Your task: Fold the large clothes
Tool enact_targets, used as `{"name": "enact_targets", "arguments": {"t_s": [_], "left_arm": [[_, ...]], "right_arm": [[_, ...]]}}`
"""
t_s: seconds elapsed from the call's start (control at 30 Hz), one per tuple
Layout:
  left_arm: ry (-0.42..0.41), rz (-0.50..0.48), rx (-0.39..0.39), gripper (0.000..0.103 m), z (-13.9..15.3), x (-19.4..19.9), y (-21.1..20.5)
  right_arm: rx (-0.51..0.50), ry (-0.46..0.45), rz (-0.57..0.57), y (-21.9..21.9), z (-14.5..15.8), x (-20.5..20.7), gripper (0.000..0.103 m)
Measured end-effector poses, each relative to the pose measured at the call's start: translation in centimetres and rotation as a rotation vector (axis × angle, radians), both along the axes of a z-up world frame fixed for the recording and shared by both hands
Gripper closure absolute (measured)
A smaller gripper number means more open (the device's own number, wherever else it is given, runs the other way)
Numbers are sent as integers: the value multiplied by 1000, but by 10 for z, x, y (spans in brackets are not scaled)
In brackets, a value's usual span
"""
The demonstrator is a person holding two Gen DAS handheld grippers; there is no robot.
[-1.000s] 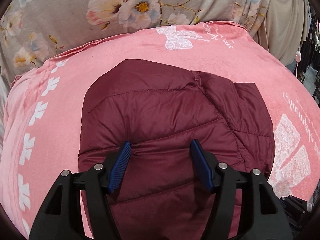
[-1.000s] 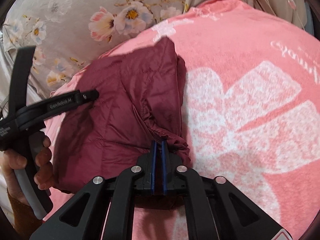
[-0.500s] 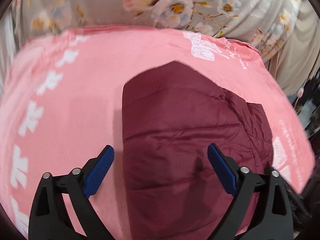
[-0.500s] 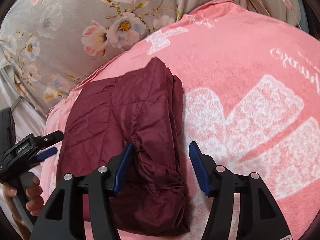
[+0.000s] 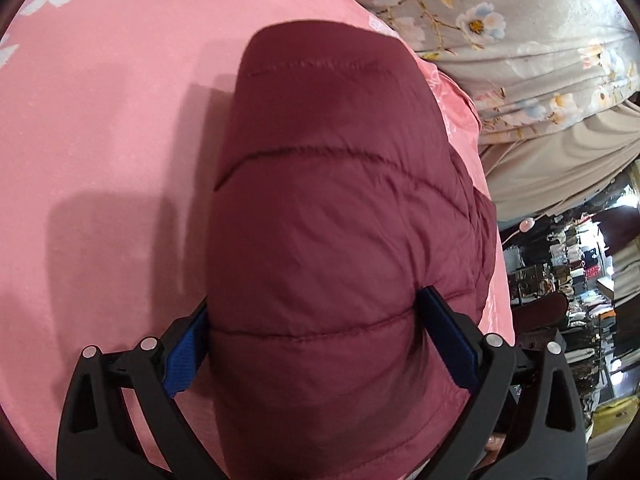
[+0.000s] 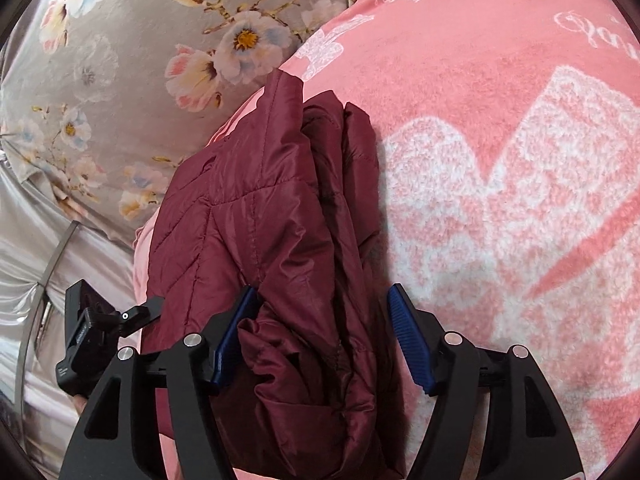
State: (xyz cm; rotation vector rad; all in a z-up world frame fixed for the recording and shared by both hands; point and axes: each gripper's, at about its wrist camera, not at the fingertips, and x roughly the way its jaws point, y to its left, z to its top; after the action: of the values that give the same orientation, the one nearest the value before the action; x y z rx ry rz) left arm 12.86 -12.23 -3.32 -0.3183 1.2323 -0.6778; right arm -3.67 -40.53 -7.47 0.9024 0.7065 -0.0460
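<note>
Tongs (image 6: 320, 336) newly parted, perhaps off jacket (image 6: 280, 240)

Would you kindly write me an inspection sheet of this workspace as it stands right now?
Surface: pink blanket with white prints.
Job's things: maroon quilted jacket, folded into a compact bundle on the blanket.
Clutter: nothing seen on the blanket.
Grippers: left gripper wide open, straddling the bundle; right gripper open, jaws just been opening, jacket's edge between them.
Cables: nothing seen.
Surroundings: grey floral fabric behind; crowded shelves at the far side.

Maroon quilted jacket (image 5: 340, 220); pink white-patterned blanket (image 5: 100, 140).
</note>
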Motion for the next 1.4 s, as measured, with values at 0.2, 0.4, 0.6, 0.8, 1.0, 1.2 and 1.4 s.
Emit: {"name": "enact_targets", "arguments": {"t_s": [0.2, 0.4, 0.6, 0.8, 1.0, 1.2, 1.4], "left_arm": [[-75, -33, 70, 16, 9, -9, -10], [-203, -63, 139, 44, 32, -24, -21], [-338, -123, 132, 61, 67, -46, -33], [-472, -180, 64, 62, 111, -71, -43], [-642, -216, -41, 62, 171, -98, -39], [-816, -213, -157, 62, 237, -113, -17], [-982, -161, -218, 62, 291, -118, 30]], "right_arm": [[13, -11, 50, 5, -1, 15, 51], [-26, -43, 64, 11, 13, 17, 80], [-155, -104, 22, 22, 55, -2, 84], [-306, -197, -51, 30, 113, -34, 84], [-420, -343, -118, 39, 182, -64, 84], [-529, -500, -128, 63, 254, -73, 84], [-608, -646, -82, 95, 314, -65, 84]]}}
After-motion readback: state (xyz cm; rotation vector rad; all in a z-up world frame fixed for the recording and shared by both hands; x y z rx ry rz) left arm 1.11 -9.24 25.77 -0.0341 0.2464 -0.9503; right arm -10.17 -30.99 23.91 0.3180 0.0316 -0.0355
